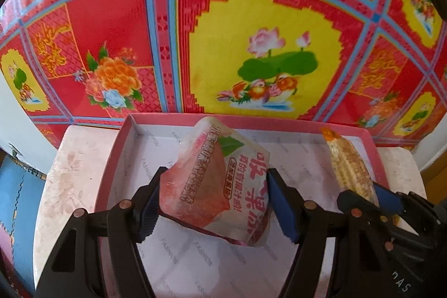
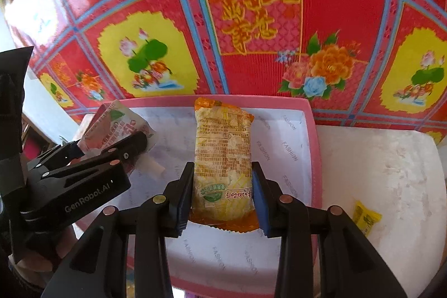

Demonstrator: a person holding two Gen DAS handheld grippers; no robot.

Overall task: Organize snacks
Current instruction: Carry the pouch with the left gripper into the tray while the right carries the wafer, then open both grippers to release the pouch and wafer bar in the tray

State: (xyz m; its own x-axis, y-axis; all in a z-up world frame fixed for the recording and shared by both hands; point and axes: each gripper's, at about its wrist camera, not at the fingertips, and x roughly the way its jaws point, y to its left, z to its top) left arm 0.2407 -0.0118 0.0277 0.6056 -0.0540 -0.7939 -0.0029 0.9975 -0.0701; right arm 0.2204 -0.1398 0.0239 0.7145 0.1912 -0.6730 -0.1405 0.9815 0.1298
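**Two snack packs gripped over the pink box**

The left tongs [image 1: 213,203] clench a pink-and-white pouch [image 1: 223,186]; the right tongs [image 2: 222,194] clench an orange-edged yellow packet [image 2: 222,164]. Both hang over the pink box [image 2: 313,147], its lining printed "FASHION". A small yellow candy [image 2: 366,218] lies on the desk [image 2: 391,172] at four o'clock. The left tongs read "GenRobot.AI"; pack print is unreadable.

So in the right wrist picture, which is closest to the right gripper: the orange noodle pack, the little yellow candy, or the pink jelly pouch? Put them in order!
1. Orange noodle pack: clamped in the right gripper, over the pink box.
2. Little yellow candy: on the white table, outside the box, to the right.
3. Pink jelly pouch: far left, clamped in the left gripper.
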